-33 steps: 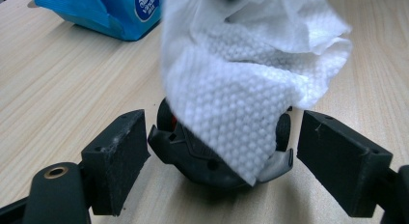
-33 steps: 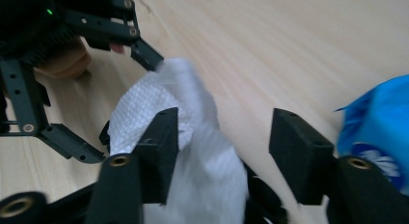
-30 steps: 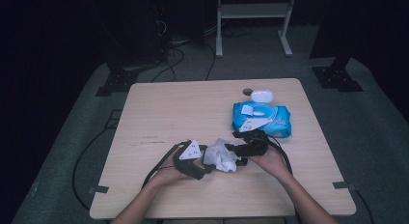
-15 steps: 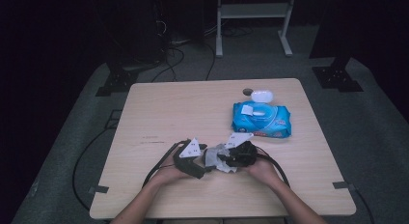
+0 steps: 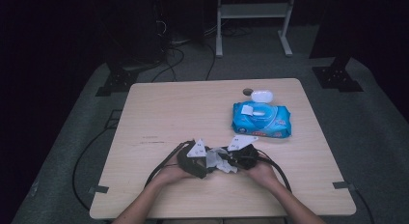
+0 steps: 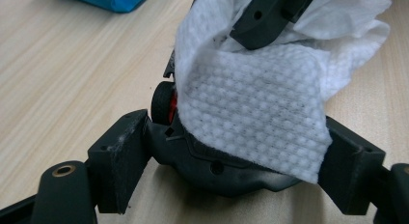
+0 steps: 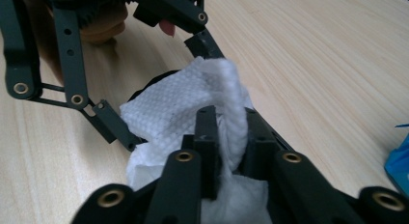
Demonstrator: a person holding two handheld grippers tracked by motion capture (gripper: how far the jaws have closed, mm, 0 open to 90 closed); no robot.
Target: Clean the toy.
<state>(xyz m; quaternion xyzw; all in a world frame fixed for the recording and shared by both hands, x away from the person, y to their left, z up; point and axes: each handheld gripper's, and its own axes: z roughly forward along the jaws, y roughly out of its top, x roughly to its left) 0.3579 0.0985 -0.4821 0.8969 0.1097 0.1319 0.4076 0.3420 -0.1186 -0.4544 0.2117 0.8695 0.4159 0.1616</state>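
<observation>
Two grippers met at the near middle of the table (image 5: pixel 159 113) as I watched from above. My left gripper (image 6: pixel 231 156) had its jaws spread wide around a black mouse (image 6: pixel 217 166) (a red wheel showed on it), touching it on both sides as far as I could tell. My right gripper (image 7: pixel 230 137) was pinched tight on a white wipe (image 7: pixel 183 113), which draped over the mouse. Far to the right lay the blue wipes pack (image 5: pixel 263 119), well apart from both.
</observation>
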